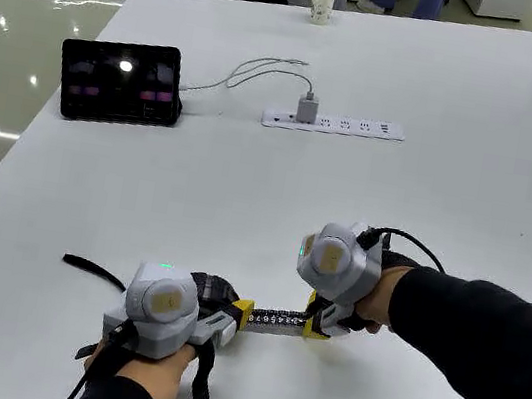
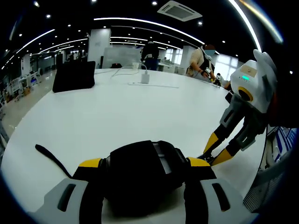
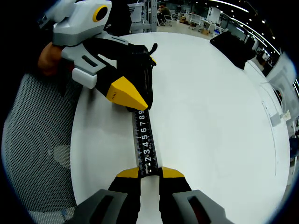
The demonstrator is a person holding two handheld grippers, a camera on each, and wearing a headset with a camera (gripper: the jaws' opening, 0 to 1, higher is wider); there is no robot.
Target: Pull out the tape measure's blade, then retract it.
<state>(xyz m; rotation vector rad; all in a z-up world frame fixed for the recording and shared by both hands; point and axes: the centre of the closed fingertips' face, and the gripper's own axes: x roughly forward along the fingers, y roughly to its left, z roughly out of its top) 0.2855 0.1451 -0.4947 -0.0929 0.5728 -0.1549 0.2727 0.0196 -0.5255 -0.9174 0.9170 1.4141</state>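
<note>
Both jaws clamped: left gripper (image 2: pixel 145 162) grips case (image 2: pixel 140 179), right gripper (image 3: pixel 149 172) blade (image 3: pixel 143 135).

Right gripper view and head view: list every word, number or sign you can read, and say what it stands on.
"2 3 4 5 6 7 8 9": on the blade, between the right gripper and the tape measure case.
Faint marking on the left gripper's yellow fingertip: too blurred to read.
Paper cup pattern and tablet screen: too small to read.
</note>
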